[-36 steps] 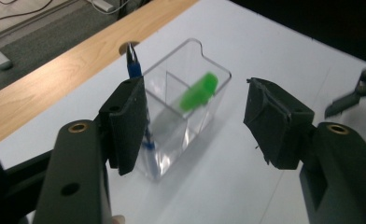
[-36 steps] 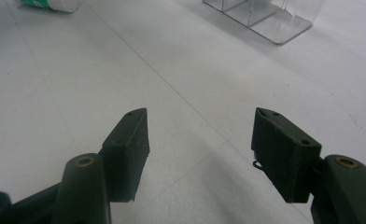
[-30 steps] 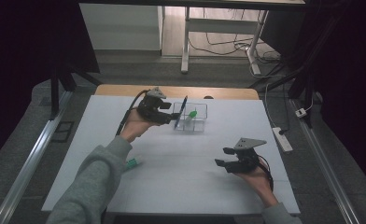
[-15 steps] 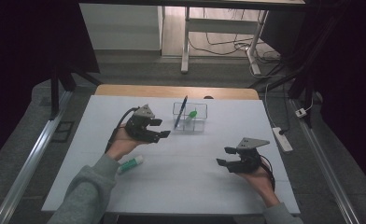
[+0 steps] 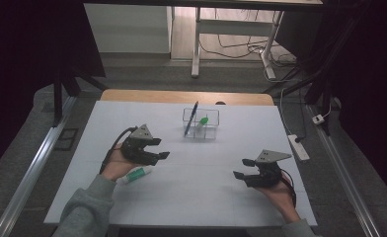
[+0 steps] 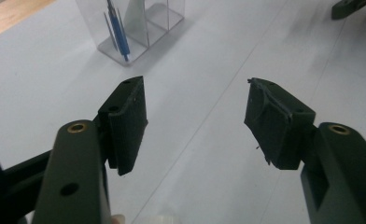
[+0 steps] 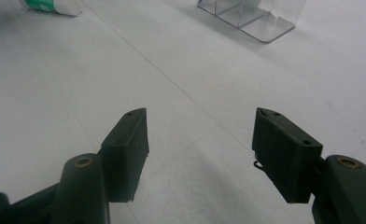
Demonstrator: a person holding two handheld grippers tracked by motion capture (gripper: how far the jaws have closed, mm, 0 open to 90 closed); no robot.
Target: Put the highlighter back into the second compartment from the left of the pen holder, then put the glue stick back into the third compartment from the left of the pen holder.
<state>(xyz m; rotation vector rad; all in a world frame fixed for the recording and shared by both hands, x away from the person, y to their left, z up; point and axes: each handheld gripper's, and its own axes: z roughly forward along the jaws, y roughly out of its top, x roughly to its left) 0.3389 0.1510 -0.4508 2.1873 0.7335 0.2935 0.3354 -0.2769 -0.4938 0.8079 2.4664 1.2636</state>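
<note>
Fingers of left gripper stand apart w/ nothing between them, just bare desk under the gap. Same for right gripper: fingers apart, empty, hovering low over desk at front right. Left gripper sits at left-centre of desk, pointing right.

Small white tube w/ green band lies flat on desk just beside the left hand, below and behind the gripper, not gripped. In right gripper view the tube lies far off at upper left.

Clear box w/ compartments stands at back-centre of desk, well apart from both grippers. Blue pen leans upright in its left compartment; a green-capped item sits in a compartment next to it, too small to tell more. Left gripper view shows box w/ pen inside, ahead and left of the fingers.
</note>
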